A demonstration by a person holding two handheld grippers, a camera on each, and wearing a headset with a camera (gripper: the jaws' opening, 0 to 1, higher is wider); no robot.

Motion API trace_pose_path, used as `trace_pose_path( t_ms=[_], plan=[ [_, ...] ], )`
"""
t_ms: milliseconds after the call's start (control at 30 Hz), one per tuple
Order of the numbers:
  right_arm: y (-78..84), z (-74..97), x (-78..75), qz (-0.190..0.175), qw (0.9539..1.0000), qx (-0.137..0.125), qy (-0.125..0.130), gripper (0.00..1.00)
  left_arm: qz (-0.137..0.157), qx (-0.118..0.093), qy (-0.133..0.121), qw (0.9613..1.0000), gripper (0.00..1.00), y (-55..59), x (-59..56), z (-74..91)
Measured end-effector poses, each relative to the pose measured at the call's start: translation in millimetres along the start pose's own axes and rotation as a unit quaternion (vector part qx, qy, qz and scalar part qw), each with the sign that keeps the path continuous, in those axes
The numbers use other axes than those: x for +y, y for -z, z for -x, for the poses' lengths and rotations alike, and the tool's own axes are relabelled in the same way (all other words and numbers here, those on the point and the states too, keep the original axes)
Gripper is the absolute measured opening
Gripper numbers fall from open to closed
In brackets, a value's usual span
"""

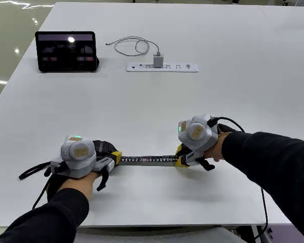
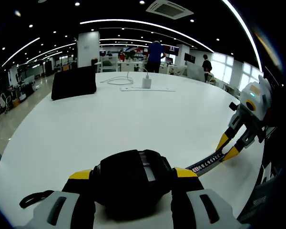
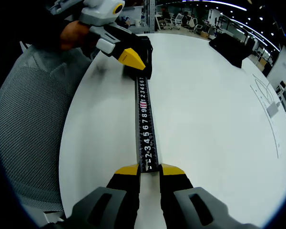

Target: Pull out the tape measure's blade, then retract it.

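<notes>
Head view: the blade (image 1: pixel 148 160) spans the tabletop (image 1: pixel 192 111) from the tape measure case (image 1: pixel 105 149). Left gripper view: the left hand-held gripper (image 2: pixel 133 174) clamps the case; hold it pinned flat. Right gripper view: the right hand-held gripper (image 3: pixel 148 169) pinches the blade tip; pull straight and level.

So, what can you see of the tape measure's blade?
The blade is a narrow dark strip with white and red numbers. Pulled out, it runs straight along the white table, from the black case in the left gripper to the right gripper, whose jaws pinch its end.
</notes>
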State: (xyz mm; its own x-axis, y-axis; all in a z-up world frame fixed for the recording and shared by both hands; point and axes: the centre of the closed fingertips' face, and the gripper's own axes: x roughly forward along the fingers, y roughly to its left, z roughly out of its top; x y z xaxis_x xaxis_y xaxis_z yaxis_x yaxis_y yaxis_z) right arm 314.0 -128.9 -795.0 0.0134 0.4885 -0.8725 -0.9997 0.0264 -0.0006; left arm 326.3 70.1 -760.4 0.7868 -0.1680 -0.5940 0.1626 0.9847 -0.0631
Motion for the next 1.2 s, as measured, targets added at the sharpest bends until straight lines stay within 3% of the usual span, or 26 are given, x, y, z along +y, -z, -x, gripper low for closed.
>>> trace_pose_path(
  t_ms=[1200],
  plan=[
    [-21.6, -12.6, 0.6, 0.001, 0.9997, -0.024, 0.002, 0.11, 0.006, 0.001, -0.002, 1.0, 0.6, 0.2, 0.3, -0.5]
  ],
)
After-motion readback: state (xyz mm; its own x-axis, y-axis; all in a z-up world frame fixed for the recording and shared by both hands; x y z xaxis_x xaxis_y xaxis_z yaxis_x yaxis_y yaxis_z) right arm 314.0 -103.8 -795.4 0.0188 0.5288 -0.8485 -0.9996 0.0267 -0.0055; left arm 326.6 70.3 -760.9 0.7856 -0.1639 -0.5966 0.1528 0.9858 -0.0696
